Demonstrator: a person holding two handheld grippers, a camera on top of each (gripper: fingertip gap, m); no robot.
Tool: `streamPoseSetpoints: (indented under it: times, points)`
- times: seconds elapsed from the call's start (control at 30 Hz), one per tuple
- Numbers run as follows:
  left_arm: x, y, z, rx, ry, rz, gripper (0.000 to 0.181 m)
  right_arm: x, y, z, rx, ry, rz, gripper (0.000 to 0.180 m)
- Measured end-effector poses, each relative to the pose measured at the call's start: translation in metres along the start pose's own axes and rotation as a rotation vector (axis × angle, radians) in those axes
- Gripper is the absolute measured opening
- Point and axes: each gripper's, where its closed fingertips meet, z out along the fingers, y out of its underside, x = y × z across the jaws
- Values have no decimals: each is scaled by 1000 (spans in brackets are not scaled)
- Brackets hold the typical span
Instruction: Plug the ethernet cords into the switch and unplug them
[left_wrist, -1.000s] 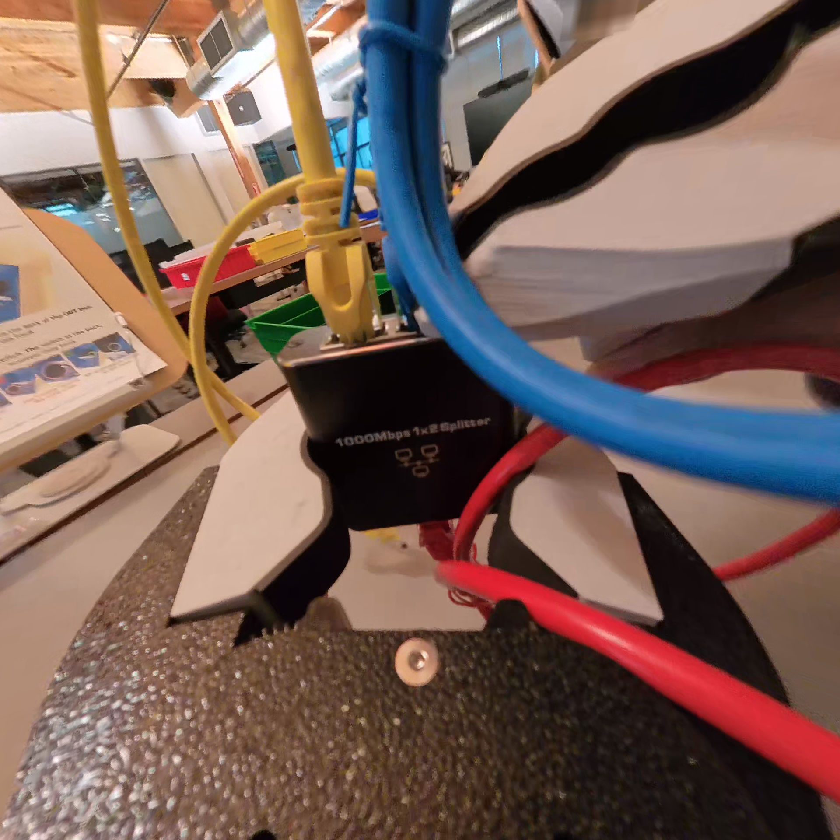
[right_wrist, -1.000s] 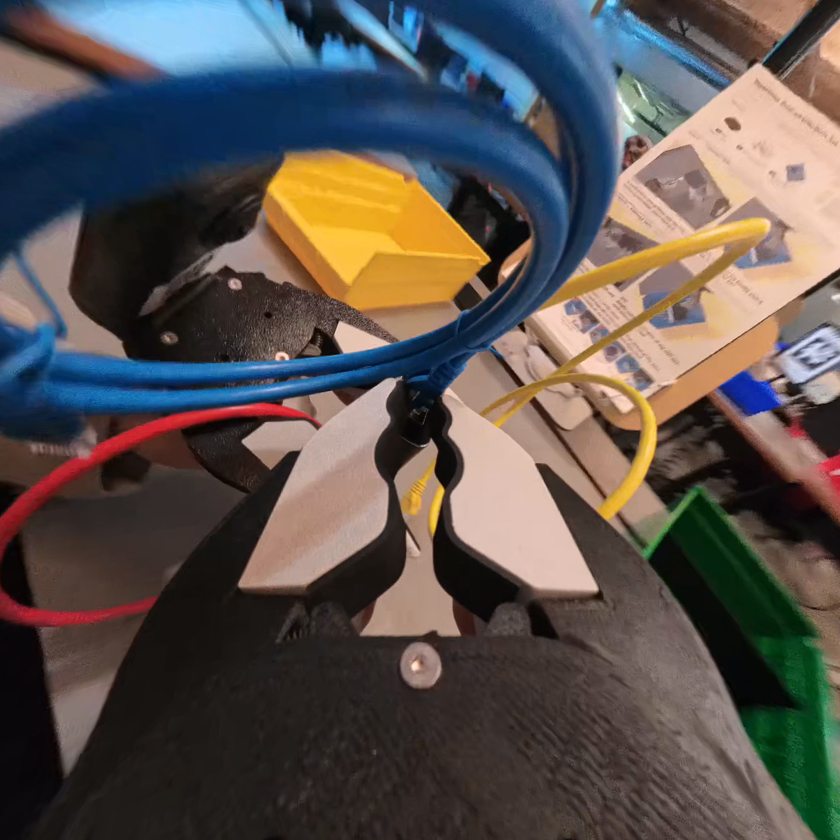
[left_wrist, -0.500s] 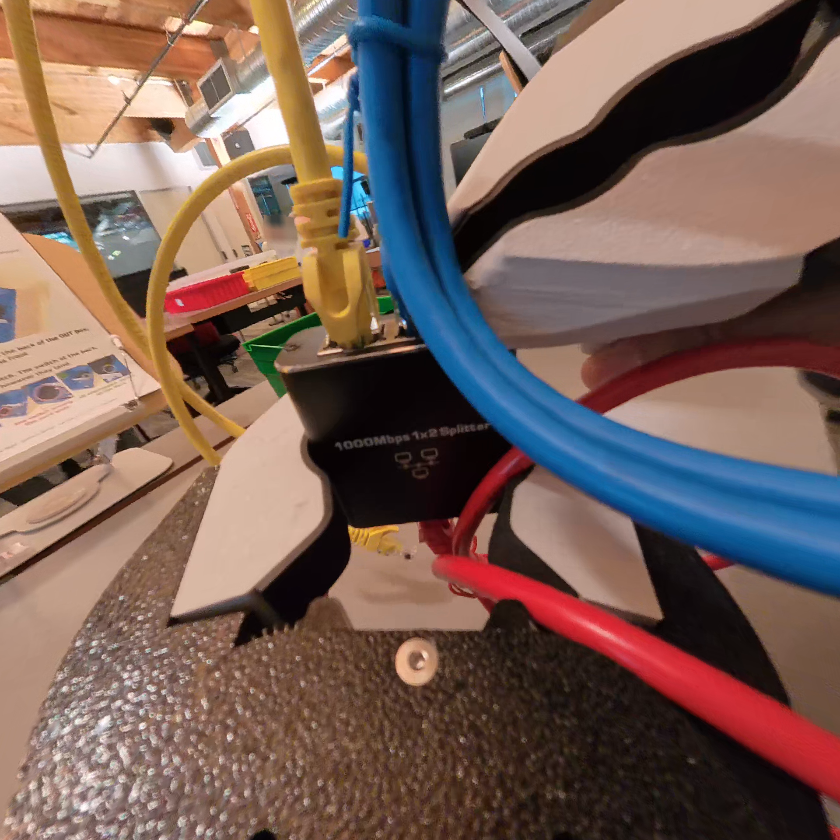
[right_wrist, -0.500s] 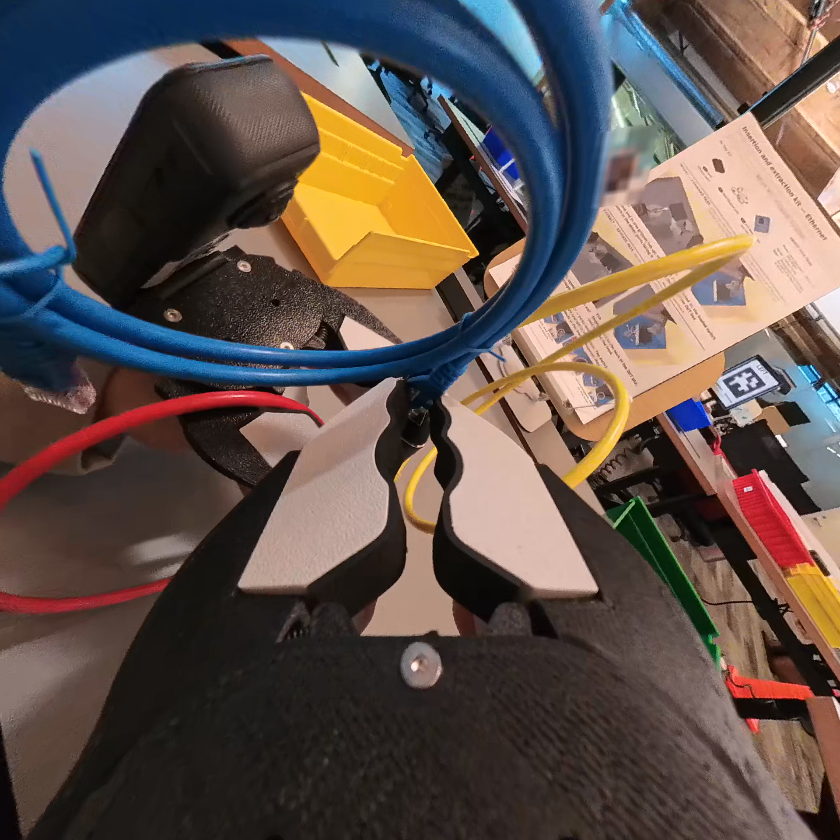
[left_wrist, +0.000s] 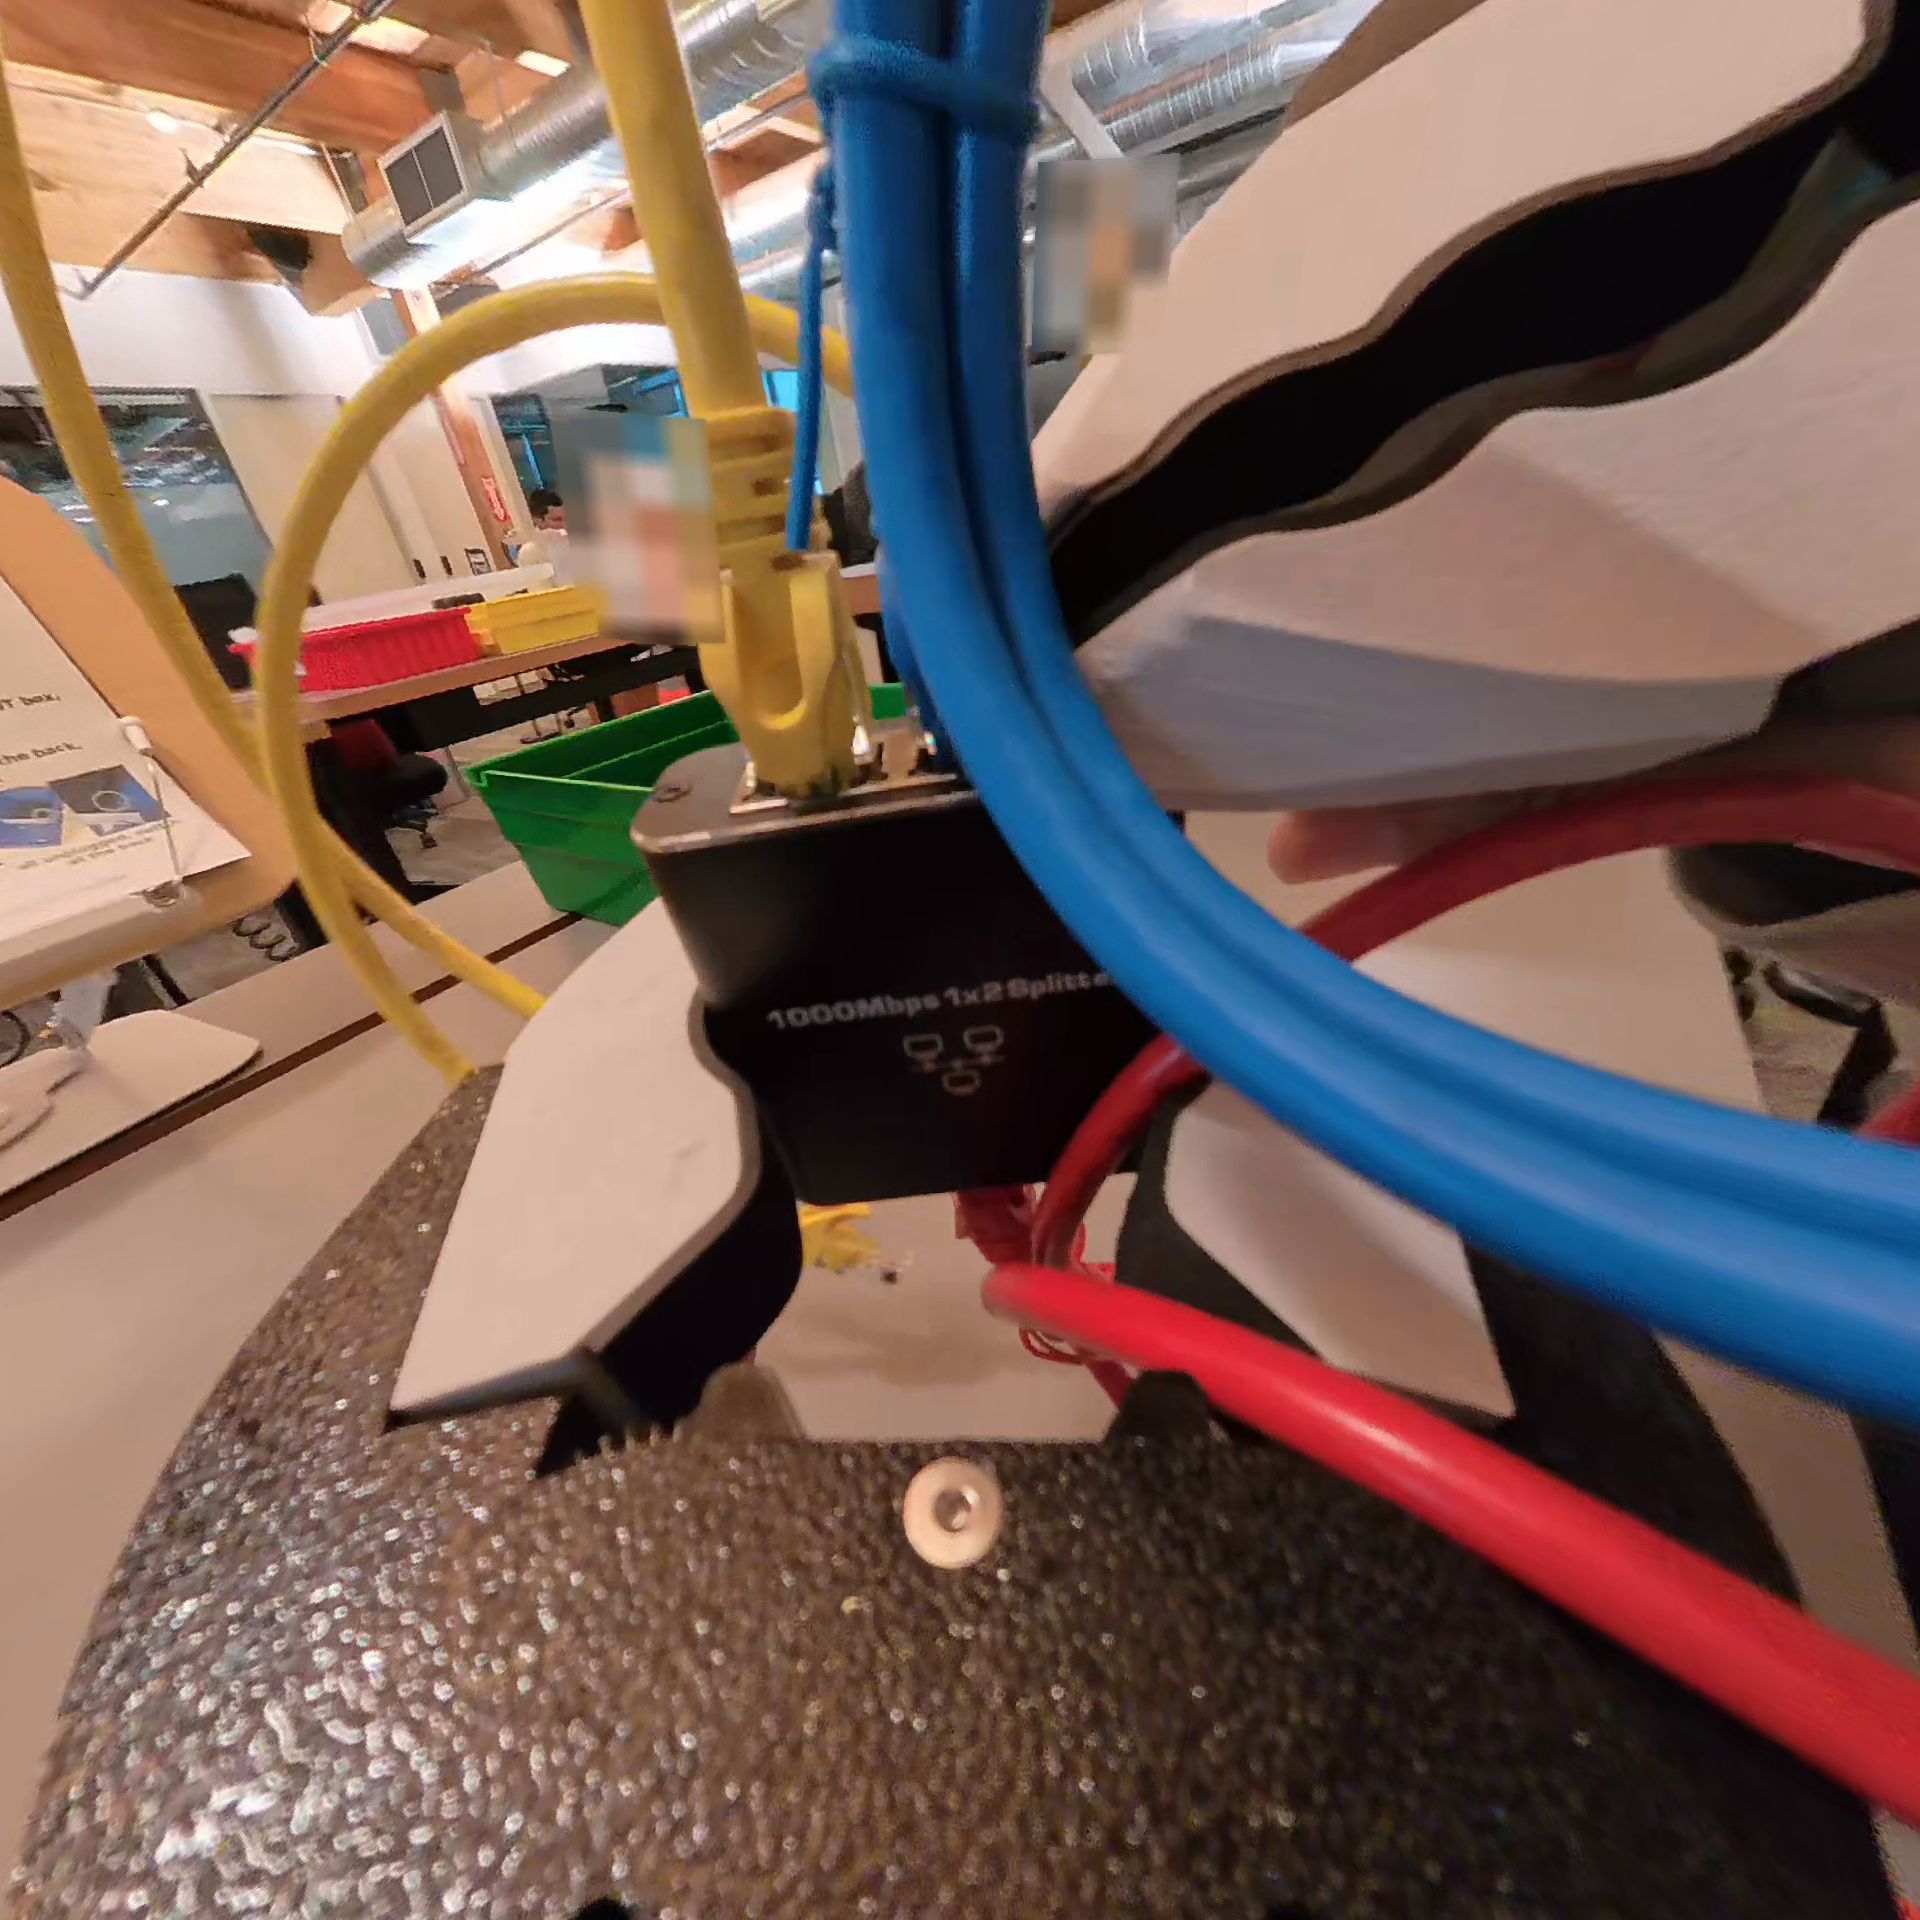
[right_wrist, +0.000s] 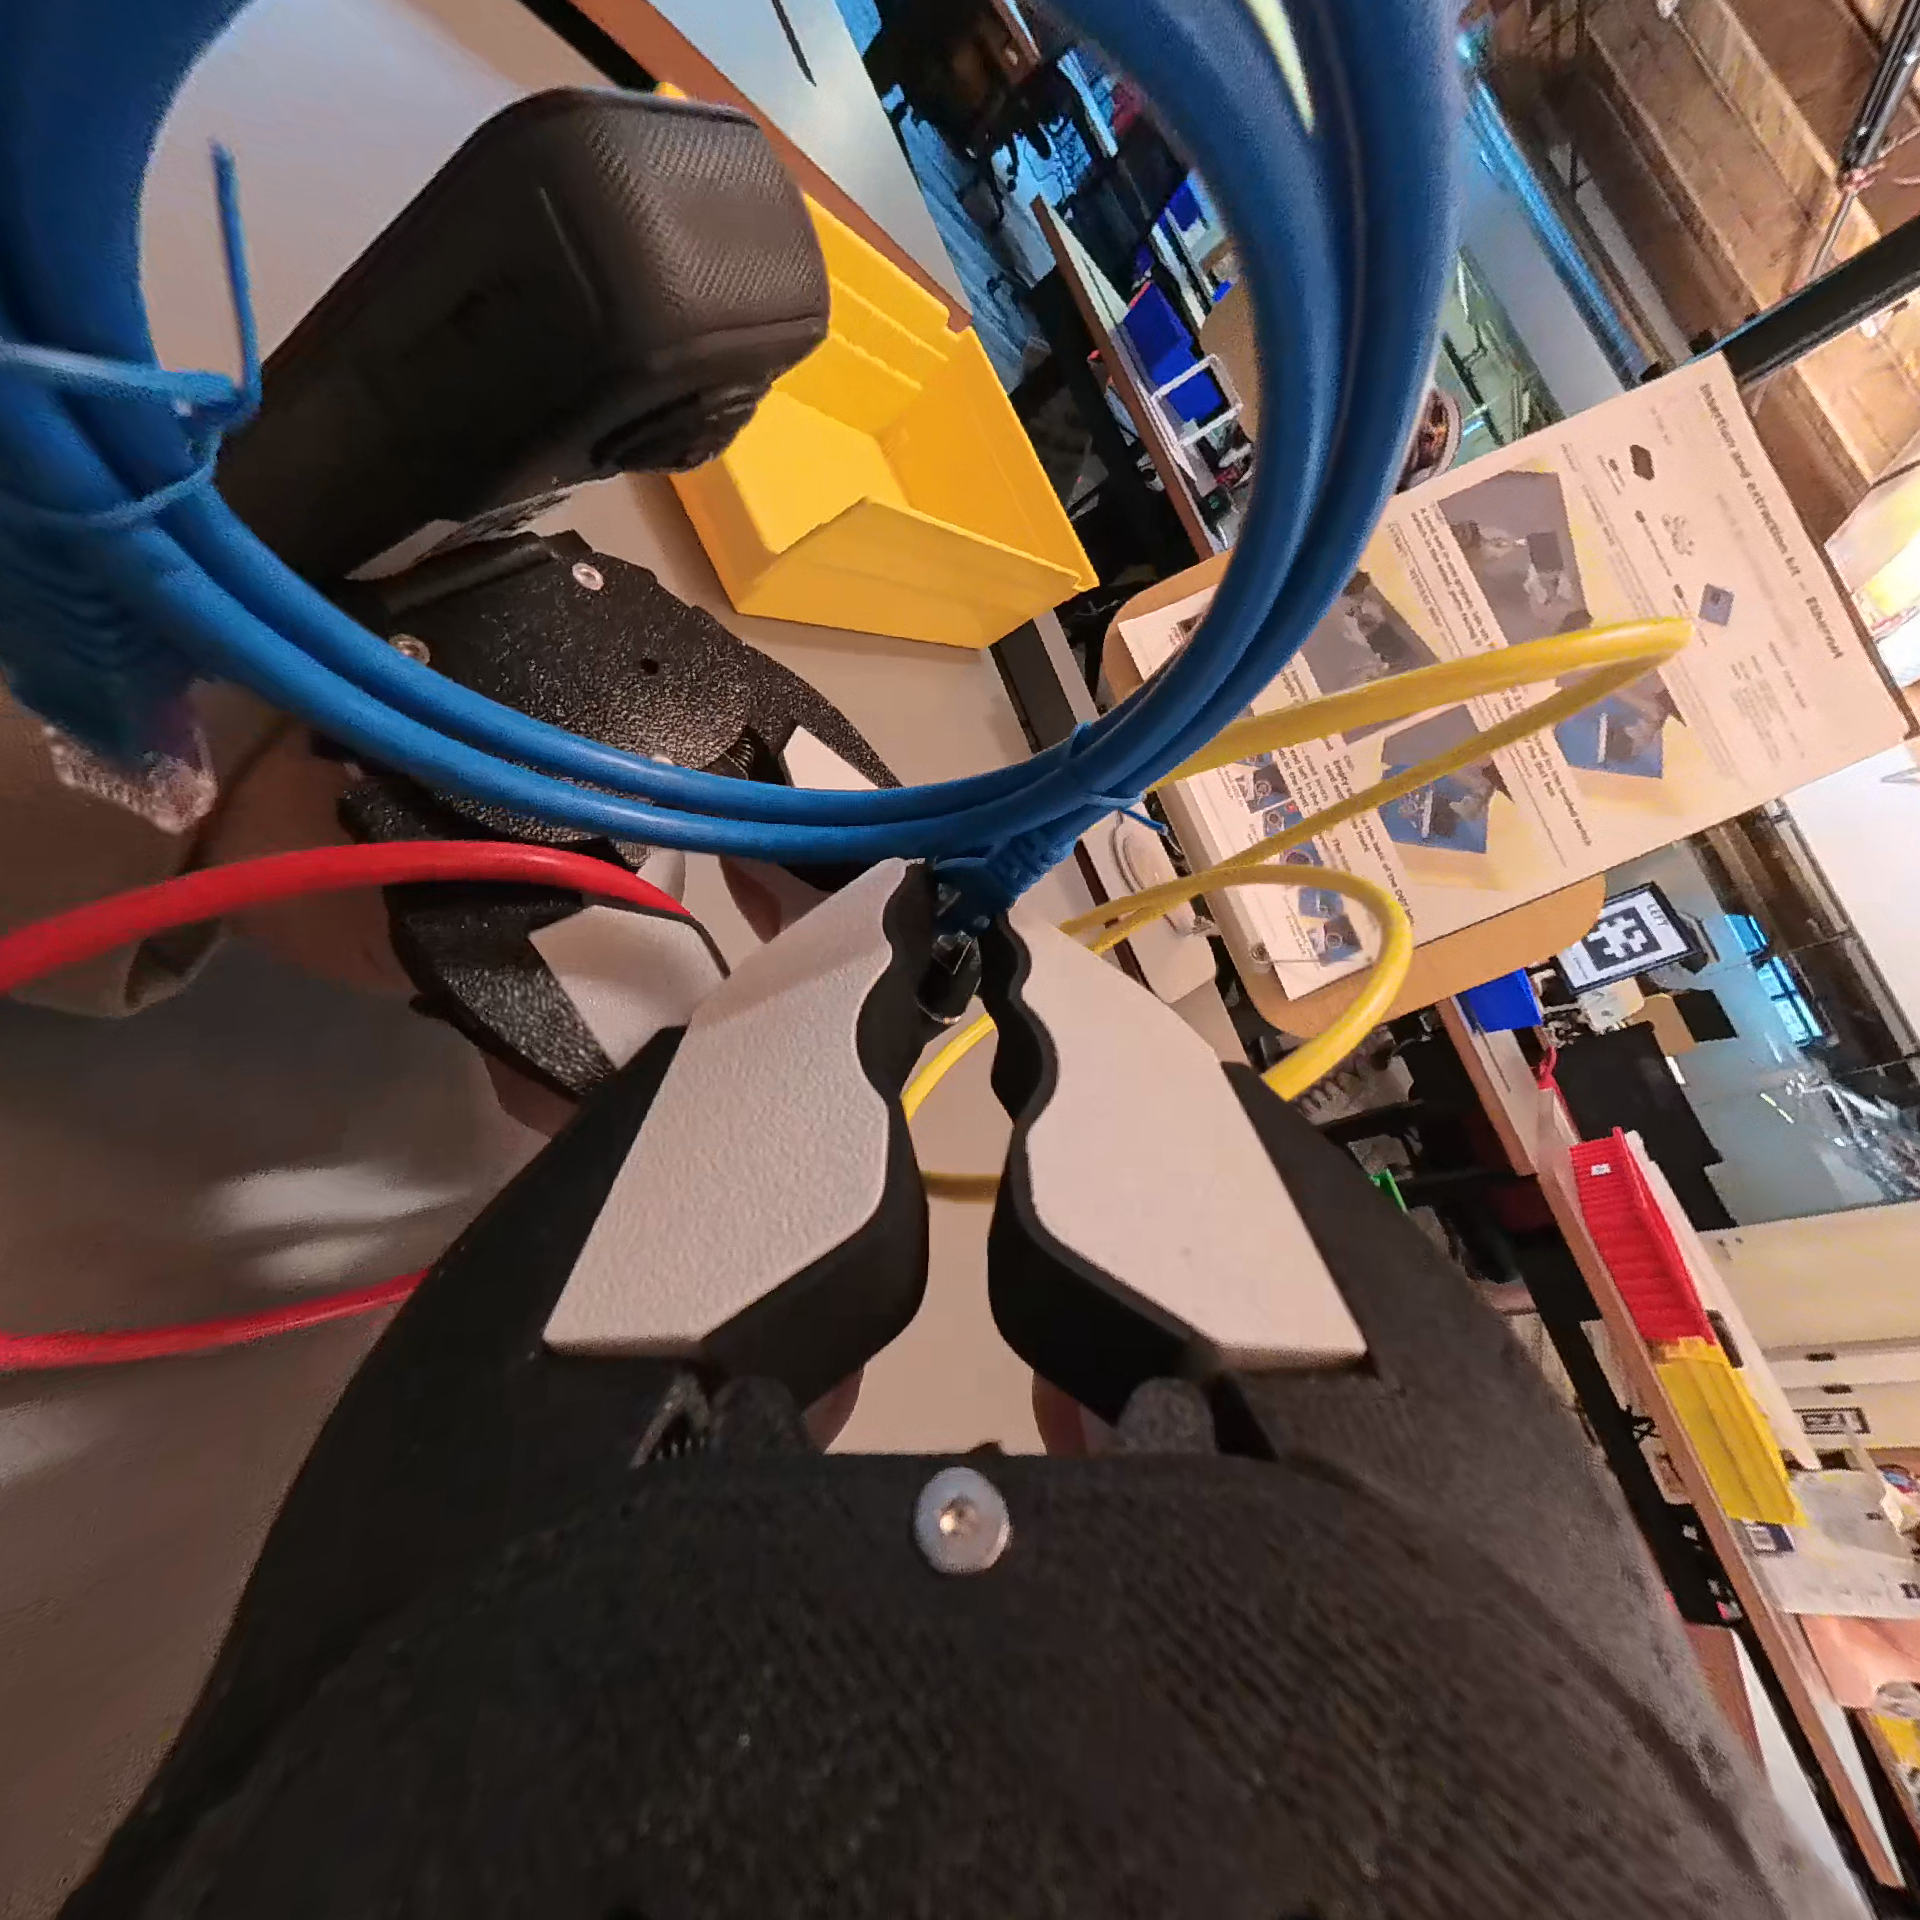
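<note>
Left wrist view shows the left gripper (left_wrist: 966, 1101) clamped across the black ethernet splitter (left_wrist: 914, 997), lifted off the table (left_wrist: 156, 1299) with its twin-port face up, probably so the other hand can work plugs in line with the sockets; the yellow ethernet cord (left_wrist: 774, 665) is seated in the left of those two ports; the red ethernet cord (left_wrist: 1455, 1486) runs in at the opposite, lower end, though its plug is mostly hidden behind the body. Beside the yellow plug, the bundled blue ethernet cord (left_wrist: 997, 644) drops toward the neighbouring port; whether it is fully home I cannot tell. In the right wrist view the right gripper (right_wrist: 961, 961) has its fingers nearly together, pinching the blue cord's connector end at the tips, a grip that suits pushing or pulling along the port; the cord's spare loops (right_wrist: 727, 790), held by ties, arc overhead; a yellow bin (right_wrist: 894, 499) sits at the table's far edge.
</note>
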Motion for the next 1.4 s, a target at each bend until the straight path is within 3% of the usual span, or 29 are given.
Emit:
streamPoseSetpoints:
  times: [0.03,0.17,0.37,0.53,0.77,1.03,1.4]
  points:
    - [1,-1,-1,7,7,-9,78,0,-1,-1,2,-5,-1,12]
    - [-1,-3,-1,12,-12,14,81,0,-3,-1,-23,-9,-48,12]
    - [-9,-5,-5,-5,-79,115,78,2,-4,-2,22,-15,70,12]
    - [-11,-3,-5,-11,-85,118,77,1,-3,-1,-5,-24,-20,12]
    - [-22,-12,-12,-25,-181,298,78,5,-6,-6,219,-162,483,12]
    - [-17,-3,-8,-37,-139,200,78,2,-1,-2,145,-133,401,12]
    - [-11,14,-5,-256,-142,170,83,-3,9,-1,152,-205,566,13]
